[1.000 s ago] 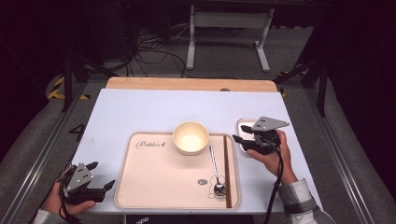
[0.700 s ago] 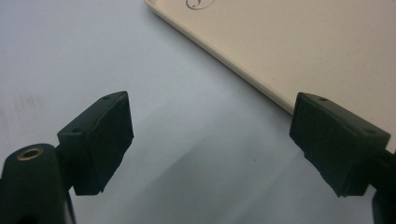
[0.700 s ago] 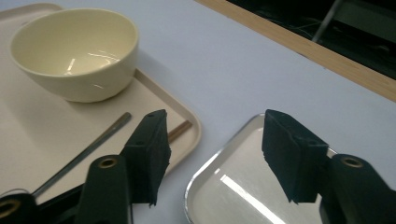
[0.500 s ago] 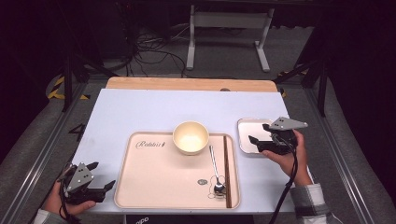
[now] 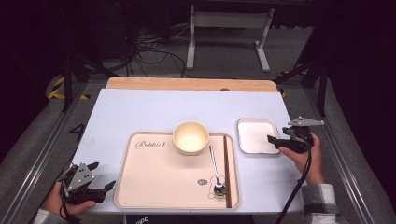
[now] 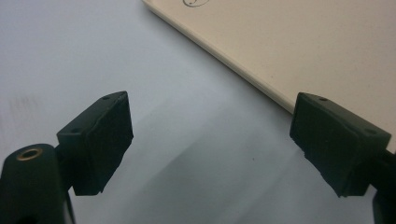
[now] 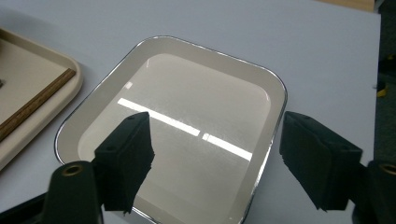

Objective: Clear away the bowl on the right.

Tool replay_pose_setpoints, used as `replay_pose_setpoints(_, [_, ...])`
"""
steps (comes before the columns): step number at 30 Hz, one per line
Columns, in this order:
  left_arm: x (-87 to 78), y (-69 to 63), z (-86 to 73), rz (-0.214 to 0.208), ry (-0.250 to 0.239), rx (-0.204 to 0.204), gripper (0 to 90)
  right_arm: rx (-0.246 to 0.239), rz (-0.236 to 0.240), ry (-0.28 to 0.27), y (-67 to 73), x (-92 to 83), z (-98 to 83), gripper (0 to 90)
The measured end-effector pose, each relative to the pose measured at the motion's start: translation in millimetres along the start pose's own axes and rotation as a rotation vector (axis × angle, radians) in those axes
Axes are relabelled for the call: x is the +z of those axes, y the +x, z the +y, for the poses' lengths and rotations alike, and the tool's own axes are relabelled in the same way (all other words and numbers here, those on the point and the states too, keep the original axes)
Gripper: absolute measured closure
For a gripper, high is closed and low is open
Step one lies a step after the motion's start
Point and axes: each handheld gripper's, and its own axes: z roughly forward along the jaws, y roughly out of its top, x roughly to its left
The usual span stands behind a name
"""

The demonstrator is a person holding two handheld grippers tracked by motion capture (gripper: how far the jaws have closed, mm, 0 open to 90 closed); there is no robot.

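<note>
Small dish (image 5: 256, 135) flat on table (image 5: 140, 107) just R of big tray (image 5: 154, 186), nothing on it; R gripper (image 5: 276, 141) at dish's R rim, jaws just opened wide, pads off it, rim between them in right gripper view, so looks like set-down/release: back straight out, no dragging the rim. L gripper (image 5: 102, 186) released, empty, parked by tray's L corner, well apart. On tray: bowl (image 5: 190, 137), chopsticks (image 5: 227, 170) along R edge nearest dish, spoon (image 5: 215, 170); none blocking.

A pale blue table (image 5: 140, 112) carries a beige tray (image 5: 154, 186) and a small dish (image 5: 254, 135) (seemingly metal-rimmed).
</note>
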Motion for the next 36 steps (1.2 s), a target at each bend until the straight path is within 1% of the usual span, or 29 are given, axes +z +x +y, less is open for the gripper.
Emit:
replay_pose_setpoints(2, [0.1,-0.2,0.0,0.001,0.000,0.000,14.0,0.031,0.018,0.013,-7.8,1.7,-4.1,35.4])
replay_pose_setpoints(3, [0.2,-0.2,0.0,0.000,0.000,-0.001,14.0,0.048,0.028,0.018,-11.8,2.6,-6.3,40.5])
replay_pose_setpoints(4, [0.2,-0.2,0.0,0.000,0.000,-0.001,13.9,0.048,0.028,0.018,-11.8,2.6,-6.3,40.5])
replay_pose_setpoints(5, [0.2,-0.1,0.1,0.002,0.002,0.001,13.9,0.069,0.037,0.027,-15.8,3.5,-8.7,45.5])
replay_pose_setpoints(6, [0.1,-0.6,0.2,0.005,0.001,0.000,13.9,0.116,0.054,0.056,-23.5,6.2,-13.1,51.2])
replay_pose_setpoints(7, [0.1,-0.6,0.2,0.005,0.001,0.000,13.9,0.123,0.056,0.059,-26.0,7.1,-14.6,54.1])
replay_pose_setpoints(8, [0.1,-0.8,0.3,0.001,0.000,0.000,13.9,0.123,0.056,0.059,-26.0,7.1,-14.6,54.1])
replay_pose_setpoints(9, [0.1,-0.8,0.4,-0.002,-0.001,0.001,13.9,0.142,0.059,0.067,-28.8,8.1,-16.6,56.1])
replay_pose_setpoints(10, [-0.2,-0.7,0.2,0.001,0.002,0.001,13.9,0.177,0.073,0.081,-33.9,10.6,-20.4,60.4])
replay_pose_setpoints(13, [-0.1,-0.9,0.2,0.003,0.002,-0.001,13.8,0.197,0.078,0.090,-36.9,12.5,-22.5,62.9])
replay_pose_setpoints(14, [0.0,-1.2,0.4,0.004,0.003,0.000,13.8,0.221,0.101,0.096,-40.0,15.1,-24.3,63.9])
replay_pose_setpoints(18, [0.7,-1.4,1.1,0.001,0.006,0.008,13.8,0.246,0.128,0.119,-43.2,22.8,-26.2,68.9])
replay_pose_setpoints(20, [0.9,-1.3,1.0,0.001,0.008,0.006,13.8,0.247,0.130,0.137,-43.4,27.0,-26.2,71.4])
replay_pose_setpoints(23, [1.2,-1.3,1.0,0.000,0.009,0.005,13.8,0.268,0.133,0.134,-45.0,29.4,-25.1,73.6])
replay_pose_setpoints(24, [1.5,-1.4,1.1,0.000,0.009,0.005,13.8,0.268,0.133,0.134,-45.0,29.4,-25.1,73.6])
replay_pose_setpoints(25, [2.0,-1.5,1.2,-0.002,0.009,0.006,13.8,0.275,0.120,0.141,-45.4,30.6,-24.9,78.3])
replay_pose_setpoints(26, [2.3,-1.6,1.2,-0.003,0.010,0.005,13.8,0.275,0.120,0.141,-45.4,30.6,-24.9,78.3])
replay_pose_setpoints(28, [2.3,-1.6,1.4,0.001,0.014,0.007,13.4,0.294,0.119,0.135,-46.3,31.1,-26.1,79.8])
replay_pose_setpoints(31, [2.1,-1.6,1.5,0.002,0.014,0.006,13.4,0.299,0.115,0.135,-46.1,30.9,-26.2,81.0])
replay_pose_setpoints(33, [2.1,-1.5,1.3,0.001,0.011,0.005,13.4,0.303,0.105,0.132,-44.5,31.3,-25.8,83.9])
replay_pose_setpoints(34, [2.1,-1.5,1.3,0.001,0.011,0.005,13.4,0.303,0.105,0.132,-44.5,31.3,-25.8,83.9])
replay_pose_setpoints(35, [2.0,-1.5,1.2,0.003,0.012,0.004,13.4,0.319,0.114,0.122,-44.8,32.3,-26.7,86.4])
replay_pose_setpoints(36, [2.0,-1.5,1.2,0.003,0.012,0.004,13.3,0.319,0.114,0.122,-44.8,32.3,-26.7,86.4])
